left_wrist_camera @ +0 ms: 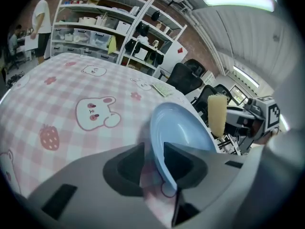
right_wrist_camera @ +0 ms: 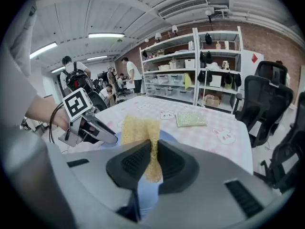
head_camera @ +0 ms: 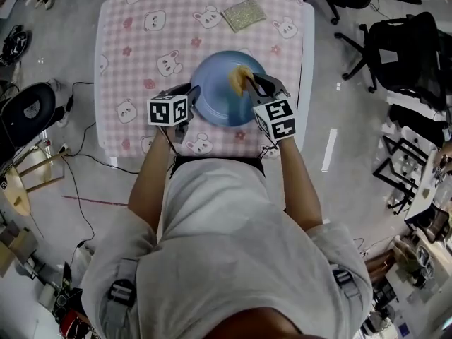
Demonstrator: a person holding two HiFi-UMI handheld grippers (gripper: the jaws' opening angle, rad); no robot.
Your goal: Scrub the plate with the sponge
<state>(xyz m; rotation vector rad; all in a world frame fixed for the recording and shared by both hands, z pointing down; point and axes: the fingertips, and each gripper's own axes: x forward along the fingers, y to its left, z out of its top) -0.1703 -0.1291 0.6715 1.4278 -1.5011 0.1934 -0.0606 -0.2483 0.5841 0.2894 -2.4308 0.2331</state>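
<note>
A light blue plate [head_camera: 215,94] rests on the pink checked tablecloth near the table's front edge. Its near left rim [left_wrist_camera: 159,142] stands between the jaws of my left gripper [left_wrist_camera: 153,159]. The rim lies against the right jaw, with a gap to the left one, so this gripper is open. My right gripper [right_wrist_camera: 154,151] is shut on a yellow sponge [right_wrist_camera: 138,128], pinched upright between its pads. In the head view the sponge [head_camera: 240,78] hangs over the plate's right half, just above its blue surface [right_wrist_camera: 145,199].
A green glittery pad [head_camera: 244,14] lies at the table's far side. The table [head_camera: 141,48] carries a bunny-print cloth. Black office chairs [head_camera: 402,48] stand to the right, cables and gear on the floor to the left. Shelves [right_wrist_camera: 190,66] and people fill the background.
</note>
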